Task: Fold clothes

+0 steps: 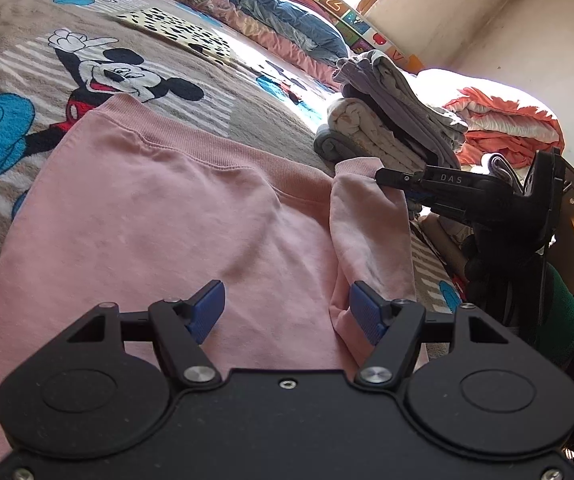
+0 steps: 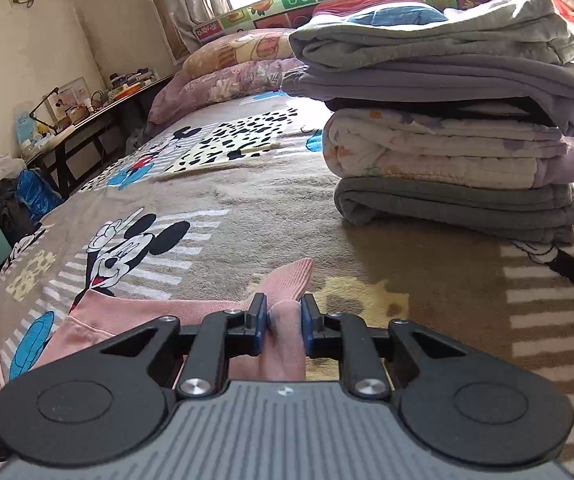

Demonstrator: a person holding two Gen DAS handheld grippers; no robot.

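One pink sweatshirt (image 1: 159, 216), one stack of folded laundry (image 2: 447, 132) on a bed.
Right tongs (image 2: 283, 320) pinch the sleeve cuff (image 2: 287, 280); left tongs (image 1: 287, 312) gape wide, holding nothing.

From my left wrist camera I see the left gripper (image 1: 285, 312) hanging over the pink sweatshirt (image 1: 159, 216), its blue pads (image 1: 207, 312) spread apart with nothing pinched between them. The sweatshirt lies flat on the cartoon-mouse blanket (image 1: 99, 76). At right, the right gripper (image 1: 383, 179) reaches in from the side and is clamped on the sleeve (image 1: 371, 224), near its cuff. Farther right sits a stack of folded clothes (image 1: 391, 120), with an orange-and-white quilt (image 1: 503, 120) beyond it.
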